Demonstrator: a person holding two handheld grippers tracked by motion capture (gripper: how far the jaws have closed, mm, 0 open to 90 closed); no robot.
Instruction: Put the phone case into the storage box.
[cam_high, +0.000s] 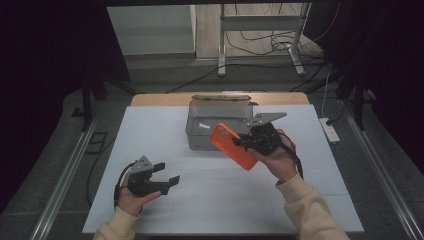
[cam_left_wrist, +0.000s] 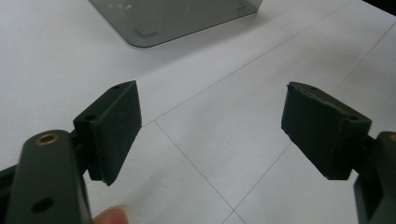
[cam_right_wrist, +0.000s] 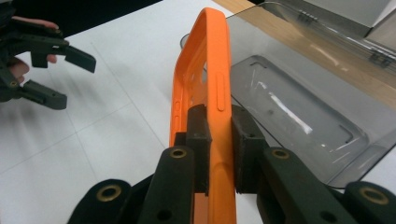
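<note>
Orange phone case (cam_right_wrist: 212, 88) pinched edge-on in right gripper (cam_right_wrist: 219, 140) beside clear box (cam_high: 200, 131); left gripper (cam_left_wrist: 210, 126) wide apart, holding nothing.

An orange phone case (cam_high: 231, 145) hangs above the white table, pinched by its edge between the jaws of the right gripper (cam_high: 244, 142). In the high view it tilts, its upper end toward the far left and its lower end toward the near right, right of the table's middle, its far end overlapping the near wall of the clear grey box (cam_high: 196, 131). In the right gripper view the case (cam_right_wrist: 215, 88) stands on edge, showing its side buttons and camera cutout, just beside the box (cam_right_wrist: 303, 107).
</note>
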